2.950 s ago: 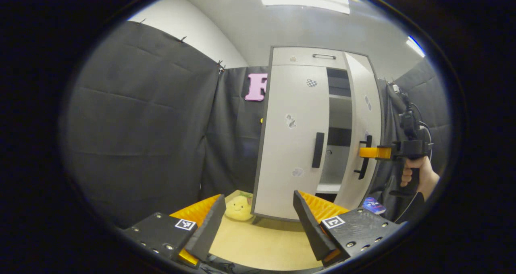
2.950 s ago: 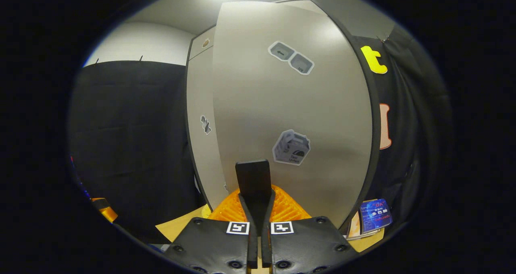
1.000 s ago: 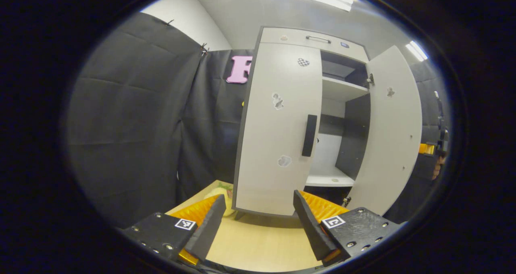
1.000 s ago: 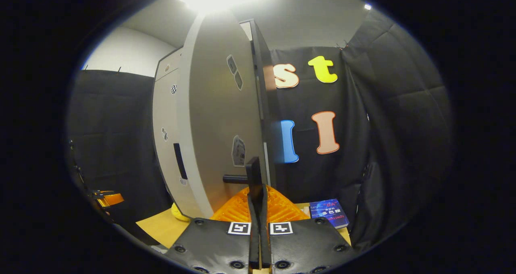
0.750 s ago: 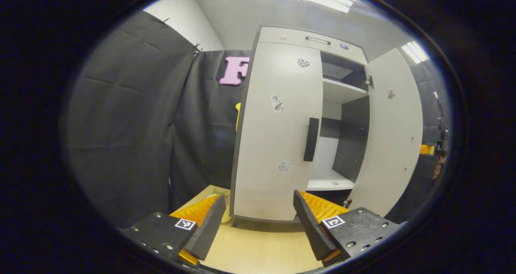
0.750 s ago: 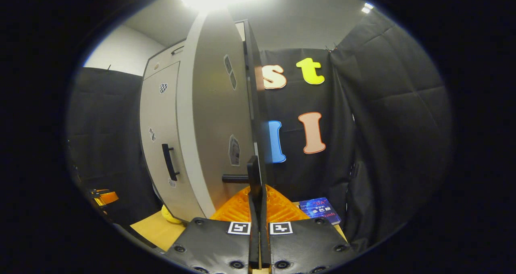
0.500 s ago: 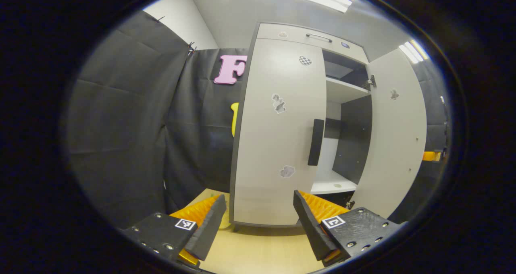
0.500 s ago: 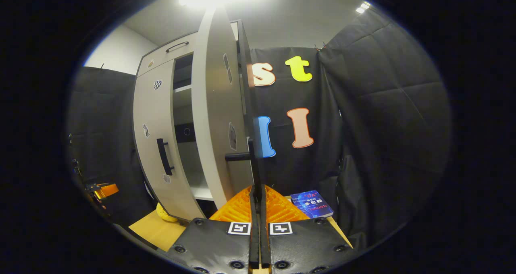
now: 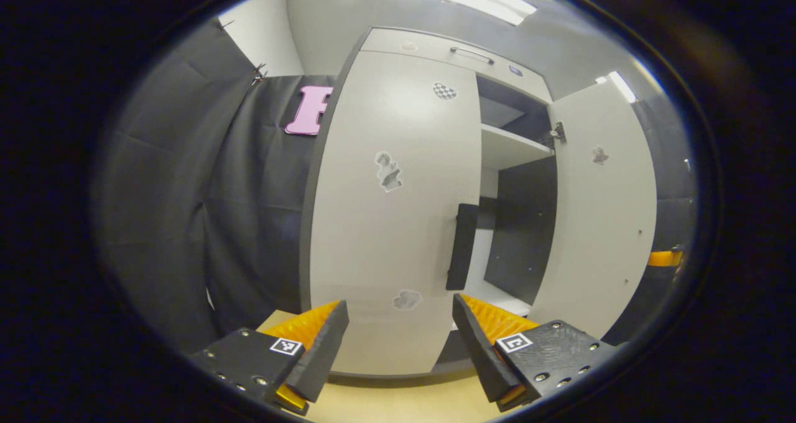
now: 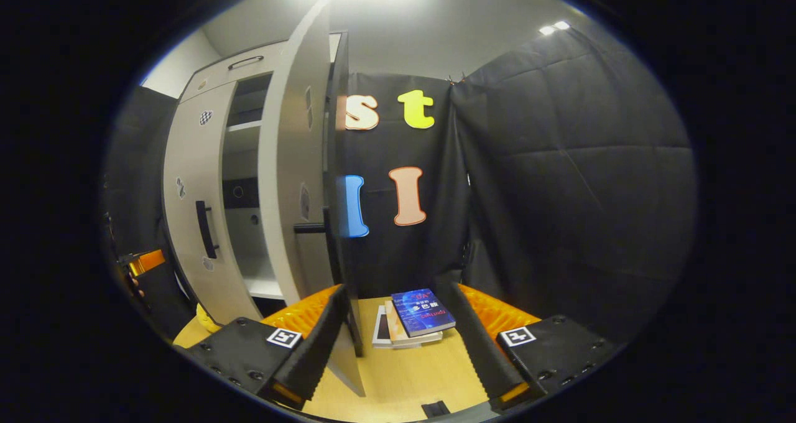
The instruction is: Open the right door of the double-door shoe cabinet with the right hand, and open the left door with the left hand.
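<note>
The pale double-door shoe cabinet fills the left gripper view. Its left door is closed, with a dark vertical handle at its right edge. My left gripper is open, a short way in front of that door, the handle just above its right finger. The right door stands swung wide open, showing shelves. In the right gripper view that door is seen almost edge-on with its handle sticking out. My right gripper is open and holds nothing, the door's edge close by its left finger.
Books lie stacked on the wooden floor ahead of the right gripper. A yellow soft toy sits by the cabinet's base. Black cloth walls close in on both sides.
The right door swung from ajar to wide open; my right gripper then let go of its handle and opened. My left gripper has come closer to the left door.
</note>
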A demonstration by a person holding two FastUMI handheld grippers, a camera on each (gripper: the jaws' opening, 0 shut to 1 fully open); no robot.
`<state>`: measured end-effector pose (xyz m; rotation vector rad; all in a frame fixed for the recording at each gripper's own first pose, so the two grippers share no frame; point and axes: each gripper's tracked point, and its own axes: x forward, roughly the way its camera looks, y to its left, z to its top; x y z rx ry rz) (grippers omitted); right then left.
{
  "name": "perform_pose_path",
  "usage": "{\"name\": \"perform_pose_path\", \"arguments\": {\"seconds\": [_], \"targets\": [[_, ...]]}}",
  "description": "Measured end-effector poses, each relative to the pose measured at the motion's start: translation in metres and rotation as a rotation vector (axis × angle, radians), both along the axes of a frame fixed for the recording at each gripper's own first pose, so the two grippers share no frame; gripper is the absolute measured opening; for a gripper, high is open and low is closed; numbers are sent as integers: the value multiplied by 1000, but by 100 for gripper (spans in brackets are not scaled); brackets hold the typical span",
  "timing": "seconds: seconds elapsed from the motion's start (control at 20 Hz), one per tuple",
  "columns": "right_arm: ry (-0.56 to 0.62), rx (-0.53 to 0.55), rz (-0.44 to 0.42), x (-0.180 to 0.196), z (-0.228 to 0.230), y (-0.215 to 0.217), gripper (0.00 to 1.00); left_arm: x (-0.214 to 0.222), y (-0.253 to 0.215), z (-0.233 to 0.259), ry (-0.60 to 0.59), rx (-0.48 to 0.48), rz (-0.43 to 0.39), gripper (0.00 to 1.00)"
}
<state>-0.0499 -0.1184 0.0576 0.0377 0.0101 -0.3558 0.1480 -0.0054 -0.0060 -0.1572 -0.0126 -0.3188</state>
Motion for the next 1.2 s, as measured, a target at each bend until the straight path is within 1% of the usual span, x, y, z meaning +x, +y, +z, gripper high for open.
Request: {"name": "perform_pose_path", "arguments": {"seconds": [0.05, 0.1, 0.15, 0.2, 0.25, 0.3, 0.35, 0.45, 0.5, 0.55, 0.6, 0.65, 0.7, 0.75, 0.8, 0.85, 0.9, 0.95, 1.05, 1.1, 1.15, 1.2], "targets": [[2, 1, -29, 4, 1, -18, 94, 7, -10, 5, -8, 0, 0, 99], [-2, 26, -48, 8, 3, -32, 97, 14, -19, 11, -17, 1, 3, 97], [-23, 61, -52, 14, 6, -42, 96, 21, -29, 16, -28, 2, 6, 97], [-48, 87, -55, 17, 10, -49, 97, 28, -38, 20, -35, 4, 8, 97], [-69, 109, -60, 23, 11, -60, 92, 37, -47, 24, -38, 10, 10, 98], [-79, 125, -66, 27, 10, -69, 97, 44, -54, 29, -46, 19, 20, 99], [-82, 136, -70, 31, 6, -78, 98, 52, -60, 33, -57, 33, 32, 97], [-73, 163, -68, 40, -2, -90, 98, 64, -74, 39, -66, 73, 45, 98], [-68, 174, -70, 45, -5, -96, 97, 71, -81, 41, -64, 95, 53, 98], [-68, 177, -73, 50, -6, -103, 92, 78, -85, 41, -64, 115, 63, 96], [-70, 176, -75, 55, -7, -109, 92, 82, -89, 43, -63, 132, 73, 96], [-68, 175, -75, 60, -9, -113, 97, 90, -93, 43, -60, 145, 81, 97], [-64, 175, -73, 65, -11, -118, 98, 94, -96, 47, -64, 154, 89, 96], [-62, 175, -70, 69, -13, -122, 98, 100, -98, 50, -70, 151, 105, 86], [-61, 175, -65, 74, -13, -126, 92, 103, -103, 51, -68, 143, 97, 76], [-59, 175, -60, 80, -13, -129, 92, 103, -108, 51, -61, 141, 90, 77], [-60, 178, -53, 85, -13, -130, 98, 103, -113, 51, -60, 143, 79, 77], [-63, 184, -44, 90, -14, -131, 92, 105, -110, 55, -74, 151, 108, 66], [-69, 192, -28, 99, -14, -132, 92, 107, -113, 58, -89, 171, 125, 37], [-68, 192, -24, 103, -15, -133, 92, 108, -115, 55, -81, 191, 126, 36], [-65, 191, -20, 107, -18, -135, 98, 109, -116, 52, -69, 206, 135, 35], [-61, 193, -17, 109, -18, -137, 92, 106, -113, 53, -69, 200, 146, 35]]}}
